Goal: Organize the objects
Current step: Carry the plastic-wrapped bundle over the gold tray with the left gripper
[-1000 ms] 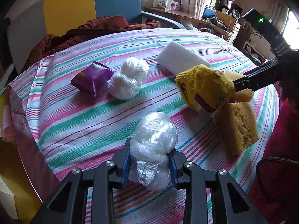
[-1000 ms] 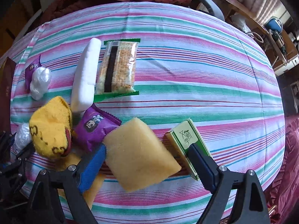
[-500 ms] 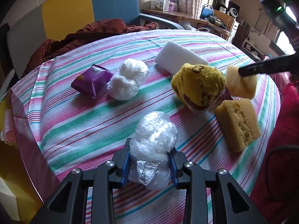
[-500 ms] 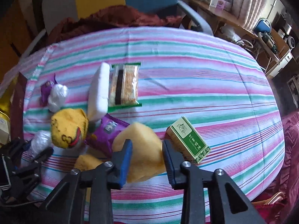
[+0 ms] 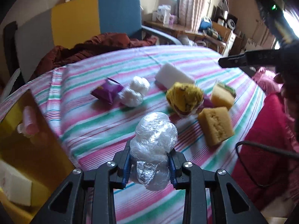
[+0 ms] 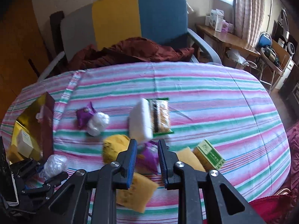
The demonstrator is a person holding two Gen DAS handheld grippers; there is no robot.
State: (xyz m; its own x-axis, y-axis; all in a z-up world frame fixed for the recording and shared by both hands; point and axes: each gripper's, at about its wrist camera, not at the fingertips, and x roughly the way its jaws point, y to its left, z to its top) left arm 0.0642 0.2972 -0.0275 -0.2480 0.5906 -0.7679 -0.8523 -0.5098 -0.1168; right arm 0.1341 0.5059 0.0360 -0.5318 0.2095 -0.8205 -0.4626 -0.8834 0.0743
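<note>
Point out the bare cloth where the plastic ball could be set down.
Free: the wide striped tablecloth beyond and right of the cracker packet and green box, and the strip between the gold box and purple packet. Crowded: the cluster around the yellow sock, white foam block and sponges.

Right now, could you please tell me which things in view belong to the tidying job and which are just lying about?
Job:
- clear plastic wad in the left gripper
- white plastic wad
- two yellow sponges
- white foam block
- gold box

Lying about:
- brown cloth
- chair
- desk clutter
</note>
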